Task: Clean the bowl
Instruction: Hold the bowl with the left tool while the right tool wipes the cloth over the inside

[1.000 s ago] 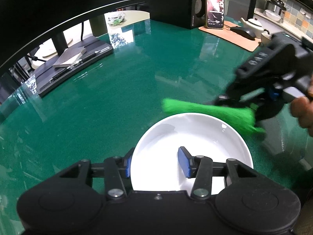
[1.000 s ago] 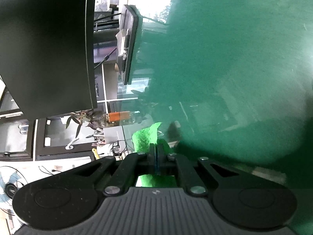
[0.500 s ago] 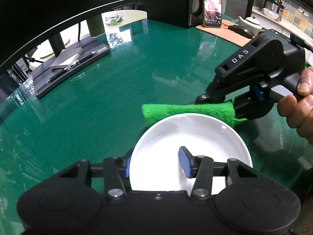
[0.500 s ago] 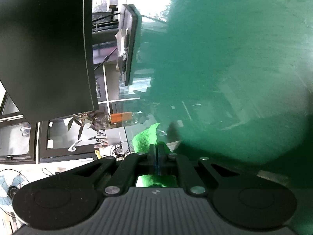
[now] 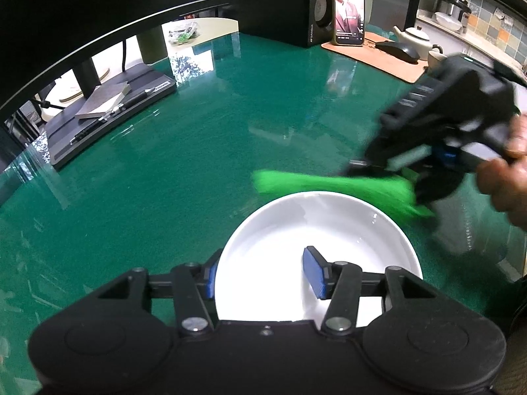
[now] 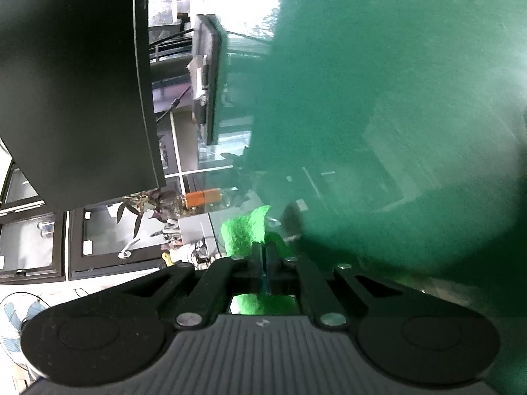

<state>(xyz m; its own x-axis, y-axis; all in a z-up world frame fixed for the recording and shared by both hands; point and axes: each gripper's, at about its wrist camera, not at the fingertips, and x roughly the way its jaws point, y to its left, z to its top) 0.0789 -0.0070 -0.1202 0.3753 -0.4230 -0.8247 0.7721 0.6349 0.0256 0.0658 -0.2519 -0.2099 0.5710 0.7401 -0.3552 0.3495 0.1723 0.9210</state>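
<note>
A white bowl [image 5: 296, 230] sits on the green table [image 5: 197, 164], close in front of my left gripper [image 5: 260, 273]. That gripper is open; its left blue pad is just outside the bowl's left rim and its right pad hangs inside the bowl. My right gripper [image 5: 372, 168], held by a hand [image 5: 504, 177], is shut on a bright green scouring pad [image 5: 329, 184] that lies along the bowl's far rim, blurred by motion. In the right wrist view the pad [image 6: 245, 230] sticks out past the shut right gripper [image 6: 262, 247]; the bowl is not seen there.
A curved monitor [image 5: 82, 16] on a black stand base [image 5: 108, 118] fills the far left. At the back stand a speaker [image 5: 296, 6] and a lit phone [image 5: 349, 13]. A brown mat [image 5: 378, 62] carries a mouse [image 5: 398, 49] and a teapot [image 5: 415, 38].
The right gripper swept the green pad left along the bowl's far rim, then back to the right. The left gripper and the bowl have stayed put.
</note>
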